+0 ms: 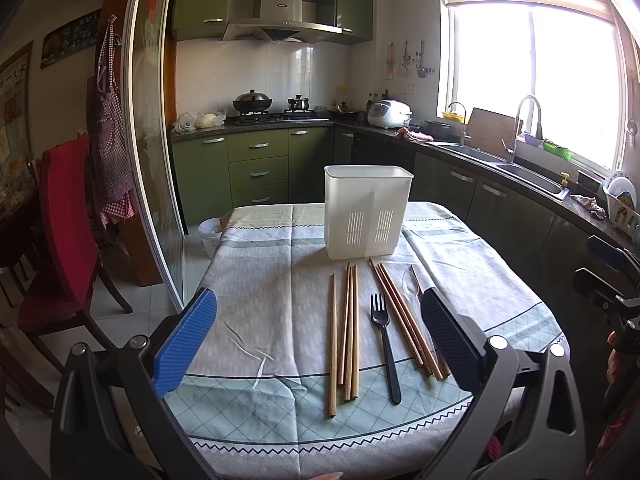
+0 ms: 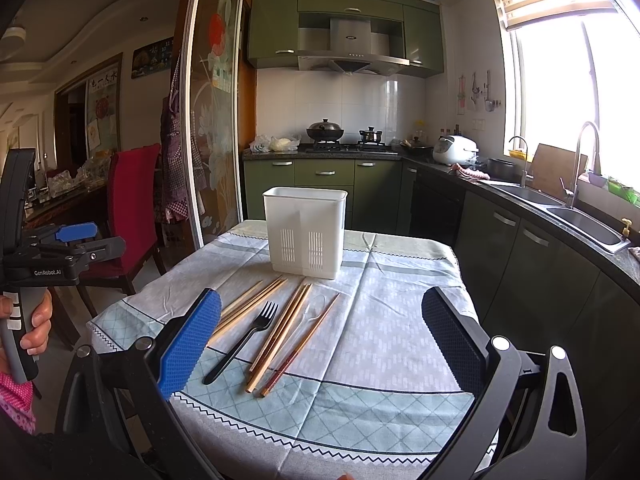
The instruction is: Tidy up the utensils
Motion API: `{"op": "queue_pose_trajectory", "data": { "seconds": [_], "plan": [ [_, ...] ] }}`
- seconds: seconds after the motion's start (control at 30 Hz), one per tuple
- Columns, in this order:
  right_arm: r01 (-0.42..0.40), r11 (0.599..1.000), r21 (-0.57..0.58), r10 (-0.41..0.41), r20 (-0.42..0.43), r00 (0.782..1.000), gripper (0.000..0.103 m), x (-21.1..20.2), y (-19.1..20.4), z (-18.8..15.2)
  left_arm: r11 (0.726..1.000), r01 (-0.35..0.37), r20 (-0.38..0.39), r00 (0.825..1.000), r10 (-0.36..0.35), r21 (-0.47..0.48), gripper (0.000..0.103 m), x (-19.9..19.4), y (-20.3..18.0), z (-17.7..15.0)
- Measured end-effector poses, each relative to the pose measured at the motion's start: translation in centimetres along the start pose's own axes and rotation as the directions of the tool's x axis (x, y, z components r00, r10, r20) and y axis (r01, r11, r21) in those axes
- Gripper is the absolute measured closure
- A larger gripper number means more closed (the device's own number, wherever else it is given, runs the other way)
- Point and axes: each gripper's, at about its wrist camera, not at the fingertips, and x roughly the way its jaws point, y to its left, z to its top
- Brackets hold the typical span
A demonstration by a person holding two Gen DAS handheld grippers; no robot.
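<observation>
A white two-compartment utensil holder (image 1: 367,212) (image 2: 306,233) stands upright at the far side of the table. In front of it lie several wooden chopsticks (image 1: 348,328) (image 2: 280,332), a black plastic fork (image 1: 385,344) (image 2: 244,340) and a clear plastic spoon (image 1: 411,282) (image 2: 310,314). My left gripper (image 1: 320,340) is open and empty above the near table edge, the utensils between its fingers in view. My right gripper (image 2: 320,340) is open and empty, to the right of the utensils. The left gripper also shows at the left edge of the right wrist view (image 2: 76,234).
The table has a patterned cloth (image 1: 260,280) (image 2: 400,340). A red chair (image 1: 60,240) (image 2: 132,208) stands to the left by a glass sliding door (image 1: 152,140). Green cabinets and a counter with sinks (image 1: 520,172) (image 2: 580,220) run along the right.
</observation>
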Motion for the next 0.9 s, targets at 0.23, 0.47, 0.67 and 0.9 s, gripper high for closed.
{"op": "queue_pose_trajectory", "data": {
  "seconds": [0.23,0.47,0.67,0.9],
  "plan": [
    [0.0,1.0,-0.002,0.0,-0.001,1.0,0.004,0.0,0.0,0.03,1.0,0.0,-0.001,1.0,0.0,0.0,0.006,0.03,-0.02,0.0],
    [0.0,1.0,-0.002,0.0,-0.002,1.0,0.004,0.11,0.0,-0.11,1.0,0.0,-0.002,1.0,0.0,-0.001,0.006,0.09,-0.04,-0.06],
    [0.0,1.0,-0.002,0.0,-0.002,1.0,0.004,0.12,-0.01,-0.12,1.0,0.003,-0.004,1.0,-0.003,0.003,0.006,0.13,-0.3,-0.41],
    [0.003,1.0,0.004,-0.003,-0.013,1.0,0.004,0.56,-0.25,-0.52,1.0,0.01,-0.025,1.0,-0.01,-0.002,0.006,0.74,-0.57,-0.53]
  ]
}}
